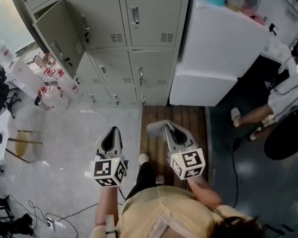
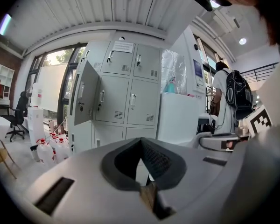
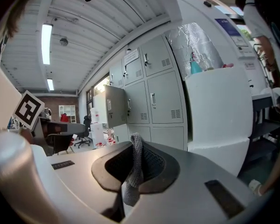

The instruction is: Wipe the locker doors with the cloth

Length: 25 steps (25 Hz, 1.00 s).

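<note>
A bank of grey-beige lockers (image 1: 134, 38) stands ahead, with one door (image 1: 59, 36) at the left swung open. It also shows in the left gripper view as lockers (image 2: 130, 92) and in the right gripper view as lockers (image 3: 158, 97). My right gripper (image 1: 165, 129) is shut on a grey knitted cloth (image 3: 134, 169), which hangs out between its pads. My left gripper (image 1: 111, 134) is shut with nothing in it (image 2: 142, 160). Both are held low, well short of the lockers.
A white fridge-like cabinet (image 1: 213, 53) stands right of the lockers, with bottles on top. White jugs with red caps (image 1: 54, 90) crowd the floor by the open door. A wooden platform (image 1: 174, 115) lies underfoot. A person (image 1: 283, 95) stands at the right; a stool (image 1: 22, 145) and cables (image 1: 49, 222) at the left.
</note>
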Each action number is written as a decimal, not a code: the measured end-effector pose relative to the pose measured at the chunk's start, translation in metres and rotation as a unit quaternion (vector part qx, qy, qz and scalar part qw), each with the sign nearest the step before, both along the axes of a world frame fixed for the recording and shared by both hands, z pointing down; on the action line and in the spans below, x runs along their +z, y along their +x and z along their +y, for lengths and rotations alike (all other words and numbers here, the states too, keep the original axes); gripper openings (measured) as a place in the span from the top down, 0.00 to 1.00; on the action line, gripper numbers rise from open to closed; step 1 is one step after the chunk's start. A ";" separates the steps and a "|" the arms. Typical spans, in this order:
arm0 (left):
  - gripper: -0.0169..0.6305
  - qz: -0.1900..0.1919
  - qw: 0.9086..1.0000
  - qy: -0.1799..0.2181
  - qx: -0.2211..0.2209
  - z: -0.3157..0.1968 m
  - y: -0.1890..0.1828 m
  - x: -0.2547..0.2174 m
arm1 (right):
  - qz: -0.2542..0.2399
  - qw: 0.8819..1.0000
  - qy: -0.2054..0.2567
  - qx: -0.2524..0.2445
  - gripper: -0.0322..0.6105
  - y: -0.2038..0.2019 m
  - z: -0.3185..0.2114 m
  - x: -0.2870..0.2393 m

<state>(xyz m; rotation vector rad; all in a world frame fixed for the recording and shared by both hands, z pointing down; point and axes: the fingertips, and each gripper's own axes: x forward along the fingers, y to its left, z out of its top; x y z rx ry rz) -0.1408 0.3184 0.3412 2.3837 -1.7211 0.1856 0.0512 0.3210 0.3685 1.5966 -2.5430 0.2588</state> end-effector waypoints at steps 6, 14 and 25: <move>1.00 0.006 1.000 0.001 0.010 -0.048 0.001 0.000 | 0.024 1.000 0.012 0.008 0.92 -0.001 -0.044 -0.007; 1.00 0.007 1.000 -0.007 0.013 -0.112 -0.014 0.005 | 0.040 0.999 -0.011 0.013 0.92 -0.017 -0.109 -0.009; 1.00 -0.006 1.000 -0.018 0.002 -0.188 -0.052 0.014 | 0.043 0.999 -0.006 0.018 0.92 -0.042 -0.198 -0.002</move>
